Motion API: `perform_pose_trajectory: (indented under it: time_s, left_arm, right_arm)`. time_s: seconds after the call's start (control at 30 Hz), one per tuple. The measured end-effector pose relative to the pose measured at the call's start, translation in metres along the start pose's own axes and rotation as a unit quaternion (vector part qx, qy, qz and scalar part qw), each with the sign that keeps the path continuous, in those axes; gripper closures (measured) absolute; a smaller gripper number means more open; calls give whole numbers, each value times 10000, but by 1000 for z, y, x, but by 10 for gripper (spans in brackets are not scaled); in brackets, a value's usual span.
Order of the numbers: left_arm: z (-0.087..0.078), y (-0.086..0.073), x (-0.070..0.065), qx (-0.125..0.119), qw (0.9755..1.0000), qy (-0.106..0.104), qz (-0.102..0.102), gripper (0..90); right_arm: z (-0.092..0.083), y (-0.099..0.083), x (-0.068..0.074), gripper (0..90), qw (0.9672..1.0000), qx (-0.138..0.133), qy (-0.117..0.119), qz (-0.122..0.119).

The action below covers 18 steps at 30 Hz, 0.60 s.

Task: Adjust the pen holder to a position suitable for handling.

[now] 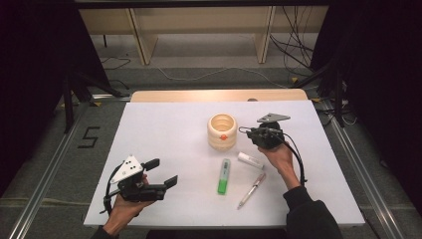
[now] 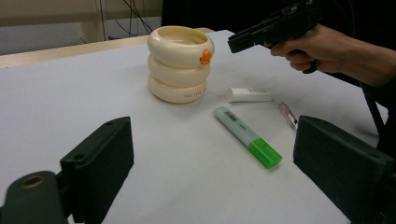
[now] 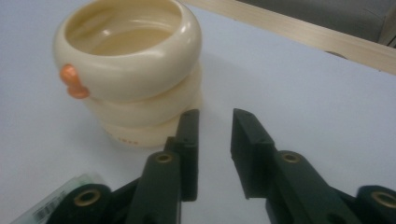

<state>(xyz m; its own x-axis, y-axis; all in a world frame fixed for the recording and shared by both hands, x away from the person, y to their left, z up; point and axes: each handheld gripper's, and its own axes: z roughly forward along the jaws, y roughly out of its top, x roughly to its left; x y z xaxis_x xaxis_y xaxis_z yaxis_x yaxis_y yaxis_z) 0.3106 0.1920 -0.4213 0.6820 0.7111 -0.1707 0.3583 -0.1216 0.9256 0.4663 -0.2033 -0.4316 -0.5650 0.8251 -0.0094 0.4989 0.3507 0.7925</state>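
While both tools gape empty, the cream ringed cup (image 1: 222,131) with an orange knob stands upright.

A white-topped table (image 1: 149,139) with a light wooden far edge carries four items. A cream ringed pen cup (image 1: 222,131) with a small orange knob stands upright near the middle. Nearer the person than the cup lies a green highlighter (image 1: 224,176); a small white tube (image 1: 250,160) rests to the cup's right-front, and a slim pen (image 1: 252,190) lies beyond the tube, farthest from the cup.
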Motion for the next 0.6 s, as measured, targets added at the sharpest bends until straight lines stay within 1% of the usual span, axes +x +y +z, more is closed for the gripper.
perform_pose_trajectory:
  time_s: [0.07,0.1,0.2,0.27,0.3,0.37,0.6]
  left_arm:
    - [0,0,0,-1,10000,1,0,118]
    - [0,0,0,-1,10000,-1,2,118]
    - [0,0,0,1,10000,1,6,117]
    - [0,0,0,-3,10000,2,10,118]
    - [0,0,0,-1,10000,2,8,118]
    - [0,0,0,3,10000,1,5,117]
    - [-1,0,0,-26,10000,7,-1,117]
  right_arm:
    - [-7,0,0,640,9999,16,149,0]
    - [-9,0,1,613,9998,49,205,-39]
    - [-17,0,2,565,9992,64,355,-161]
    - [-21,0,2,515,9985,213,453,-239]
    - [-22,1,2,501,9981,276,471,-287]
    - [-24,0,2,475,9971,363,586,-337]
    - [-26,-2,4,405,9951,520,705,-450]
